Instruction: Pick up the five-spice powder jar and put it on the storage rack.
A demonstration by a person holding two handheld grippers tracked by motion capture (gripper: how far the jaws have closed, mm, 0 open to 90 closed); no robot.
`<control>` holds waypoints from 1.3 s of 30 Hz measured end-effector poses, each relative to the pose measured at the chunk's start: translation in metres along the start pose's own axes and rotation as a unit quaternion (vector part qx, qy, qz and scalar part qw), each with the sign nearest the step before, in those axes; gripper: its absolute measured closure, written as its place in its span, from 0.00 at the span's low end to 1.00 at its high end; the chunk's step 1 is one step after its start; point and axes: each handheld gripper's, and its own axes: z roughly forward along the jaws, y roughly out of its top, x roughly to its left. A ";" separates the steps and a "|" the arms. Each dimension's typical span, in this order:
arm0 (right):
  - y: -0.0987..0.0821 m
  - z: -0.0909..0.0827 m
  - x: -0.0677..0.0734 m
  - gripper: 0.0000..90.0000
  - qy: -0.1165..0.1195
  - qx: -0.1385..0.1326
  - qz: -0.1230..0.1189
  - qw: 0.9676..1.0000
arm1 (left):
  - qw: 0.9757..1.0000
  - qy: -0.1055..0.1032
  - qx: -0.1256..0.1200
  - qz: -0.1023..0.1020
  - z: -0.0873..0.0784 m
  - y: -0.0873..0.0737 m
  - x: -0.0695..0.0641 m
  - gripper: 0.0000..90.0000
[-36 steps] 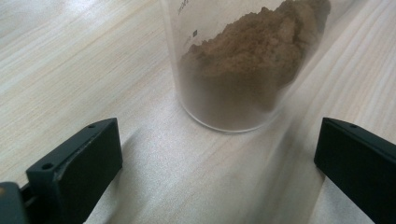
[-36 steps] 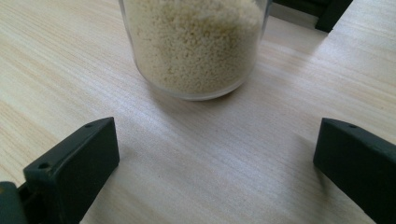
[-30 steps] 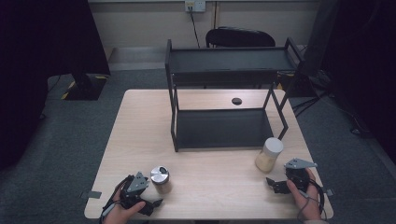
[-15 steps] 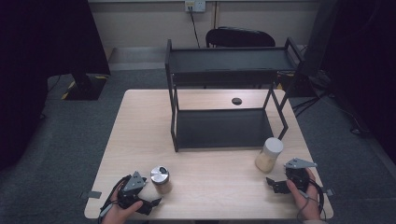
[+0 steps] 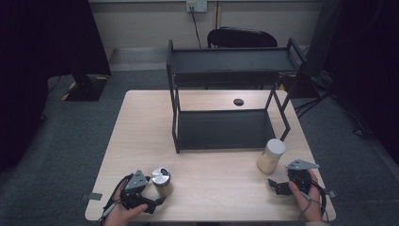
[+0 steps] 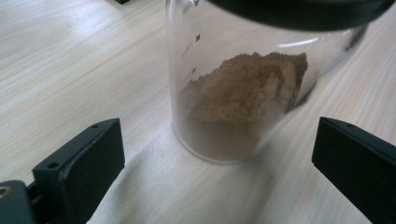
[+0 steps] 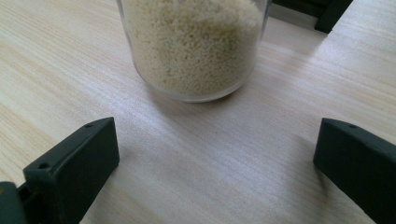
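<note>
Left gripper [image 5: 155,201] near table's [image 5: 207,188] front-left corner, jaws spread wide, released; brown-powder jar [image 5: 161,181] upright just ahead, untouched. Black shelf rack [image 5: 226,129] at rear centre. Grain jar [image 5: 271,156] near right edge; right gripper [image 5: 277,186] just behind it, jaws released.

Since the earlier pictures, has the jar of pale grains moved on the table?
No. The jar of pale grains stands at the same spot beside the black shelf rack's front right leg.
</note>
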 end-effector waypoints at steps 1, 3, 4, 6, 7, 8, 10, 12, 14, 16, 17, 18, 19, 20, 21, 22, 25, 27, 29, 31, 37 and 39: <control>0.000 0.000 0.000 0.00 0.000 0.000 0.000 1.000 | 1.000 0.001 -0.002 0.000 0.000 0.000 0.000 0.02; 0.000 0.000 0.000 0.00 0.000 0.000 0.000 1.000 | 1.000 -0.004 -0.011 -0.002 0.001 0.000 0.001 0.02; 0.000 0.000 0.000 0.00 0.000 0.000 0.001 1.000 | 1.000 -0.005 -0.013 -0.005 0.001 0.001 0.001 0.02; 0.000 0.000 0.000 0.00 0.000 0.000 0.001 1.000 | 1.000 -0.007 -0.015 -0.004 0.002 0.003 0.002 0.02; 0.000 0.000 0.000 0.00 0.000 0.000 0.000 1.000 | 1.000 -0.011 -0.020 -0.008 0.004 0.003 0.004 0.03; 0.000 0.000 0.000 0.00 0.000 0.000 0.000 1.000 | 1.000 -0.011 -0.020 -0.008 0.004 0.003 0.004 0.04; 0.000 0.000 0.000 0.00 0.000 0.000 0.000 1.000 | 0.999 -0.017 -0.024 -0.013 0.006 0.003 0.006 0.05; 0.000 0.000 0.000 0.00 0.000 0.000 0.000 1.000 | 0.999 -0.021 -0.021 -0.019 0.008 0.003 0.008 0.07; 0.000 0.000 0.000 0.00 0.000 0.000 0.000 1.000 | 0.999 -0.025 -0.019 -0.015 0.010 0.003 0.010 0.10; 0.000 0.000 0.000 0.00 0.000 0.000 0.001 1.000 | 0.999 -0.023 -0.016 -0.016 0.012 0.002 0.010 0.12; 0.000 0.000 0.000 0.00 0.000 0.000 0.001 1.000 | 0.999 -0.022 -0.017 -0.016 0.013 0.002 0.010 0.14; 0.000 0.000 0.000 0.00 0.000 0.000 0.001 1.000 | 0.999 -0.024 -0.021 -0.017 0.013 0.001 0.010 0.14; 0.000 0.000 0.000 0.00 0.000 0.000 0.001 1.000 | 0.999 -0.025 -0.024 -0.014 0.013 0.000 0.011 0.16; 0.000 0.000 0.000 0.00 0.000 0.000 0.001 1.000 | 0.999 -0.025 -0.024 -0.014 0.013 0.000 0.011 0.18; 0.000 0.000 0.000 0.00 0.000 0.000 0.001 1.000 | 0.999 -0.024 -0.024 -0.010 0.013 0.001 0.010 0.19; 0.000 0.000 0.000 0.00 0.000 0.000 0.000 1.000 | 0.999 -0.024 -0.024 -0.009 0.013 0.001 0.010 0.20; 0.000 0.000 0.000 0.00 0.000 0.000 0.001 1.000 | 0.999 -0.029 -0.025 0.002 0.014 0.003 0.011 0.23; 0.000 0.000 0.000 0.00 0.000 0.000 0.001 1.000 | 0.999 -0.032 -0.024 0.004 0.014 0.004 0.011 0.26; 0.000 0.000 0.000 0.00 0.000 0.000 0.001 1.000 | 0.999 -0.033 -0.024 0.009 0.013 0.004 0.011 0.28; 0.000 0.000 0.000 0.00 0.000 0.000 0.001 1.000 | 0.999 -0.033 -0.028 0.002 0.014 0.002 0.011 0.29; 0.000 0.000 0.000 0.00 0.000 0.000 0.001 1.000 | 0.999 -0.027 -0.029 0.017 0.015 0.004 0.008 0.31; 0.000 0.000 0.000 0.00 0.000 0.000 0.001 1.000 | 0.999 -0.022 -0.024 0.024 0.014 0.007 0.005 0.31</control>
